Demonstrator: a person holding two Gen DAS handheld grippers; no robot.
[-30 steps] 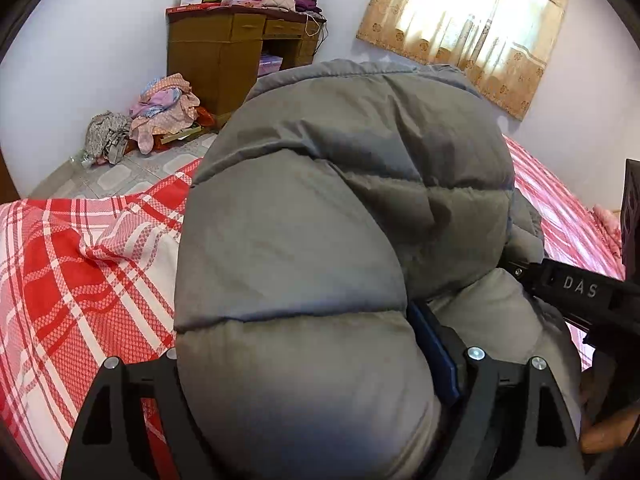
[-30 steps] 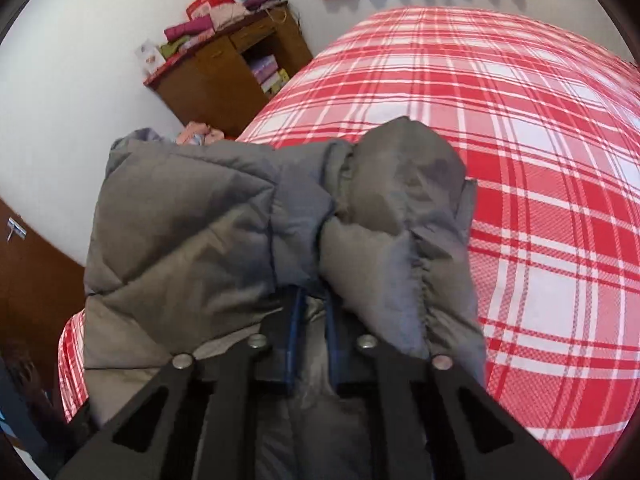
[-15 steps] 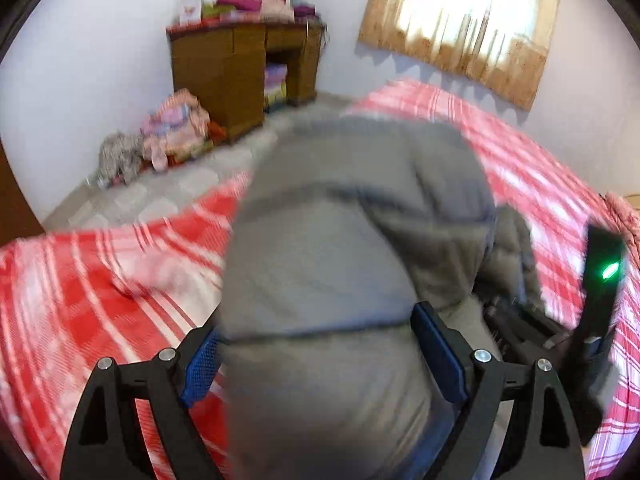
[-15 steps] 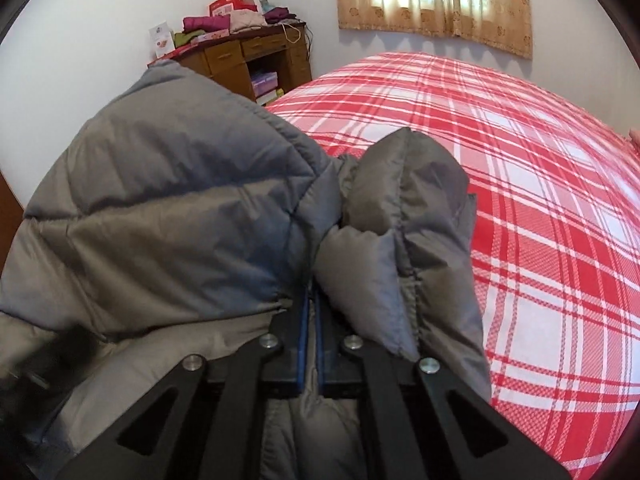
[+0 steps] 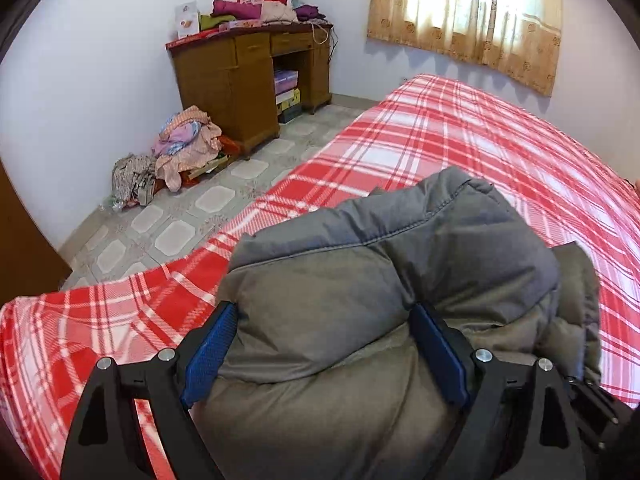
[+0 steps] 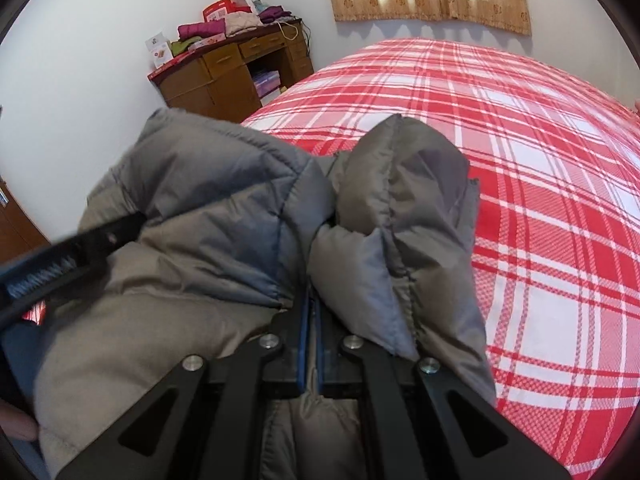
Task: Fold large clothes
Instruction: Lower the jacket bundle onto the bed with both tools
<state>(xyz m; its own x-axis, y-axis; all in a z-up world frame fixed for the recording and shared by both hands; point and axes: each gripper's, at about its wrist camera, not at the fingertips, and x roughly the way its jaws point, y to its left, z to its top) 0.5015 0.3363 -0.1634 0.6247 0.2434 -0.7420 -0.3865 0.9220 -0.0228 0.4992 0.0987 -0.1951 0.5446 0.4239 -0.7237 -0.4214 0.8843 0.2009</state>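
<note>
Plaid bed (image 5: pixel 460 140): your left gripper (image 5: pixel 324 352) jaws wide around the grey jacket (image 5: pixel 360 280); right gripper (image 6: pixel 309 312) clamped on its fabric.

A home bedroom: plaid-covered bed (image 5: pixel 460 140), wooden desk (image 5: pixel 248 80), curtained window (image 5: pixel 472 12).

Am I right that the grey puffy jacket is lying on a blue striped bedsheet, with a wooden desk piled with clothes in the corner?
Not quite. The bedsheet under the grey puffy jacket is a red and white check, not blue stripes; the right wrist view shows it plainly. The wooden desk piled with clothes does stand in the corner.
</note>
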